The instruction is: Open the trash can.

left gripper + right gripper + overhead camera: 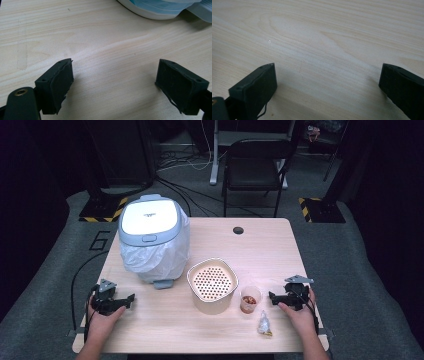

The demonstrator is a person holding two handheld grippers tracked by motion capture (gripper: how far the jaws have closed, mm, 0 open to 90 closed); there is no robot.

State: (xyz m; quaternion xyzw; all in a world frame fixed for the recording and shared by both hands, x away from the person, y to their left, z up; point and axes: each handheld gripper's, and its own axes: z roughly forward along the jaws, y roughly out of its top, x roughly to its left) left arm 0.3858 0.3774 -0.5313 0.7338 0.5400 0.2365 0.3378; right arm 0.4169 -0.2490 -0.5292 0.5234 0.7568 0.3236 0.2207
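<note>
Bare table [317,37] between spread jaws; bin's [160,10] edge beyond left gripper [115,82].

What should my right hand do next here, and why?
Probably ease the right gripper left toward the small clear cup of reddish scraps. It is the nearest thing, just beside the open fingers, which hold nothing and have bare table between them. The left gripper is open too, farther from everything.

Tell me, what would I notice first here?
Probably the big white bin with its plastic liner, standing at the table's far left. Next, the cream strainer bowl in the middle, with a small cup to its right. The left gripper and right gripper rest open near the front corners.
</note>
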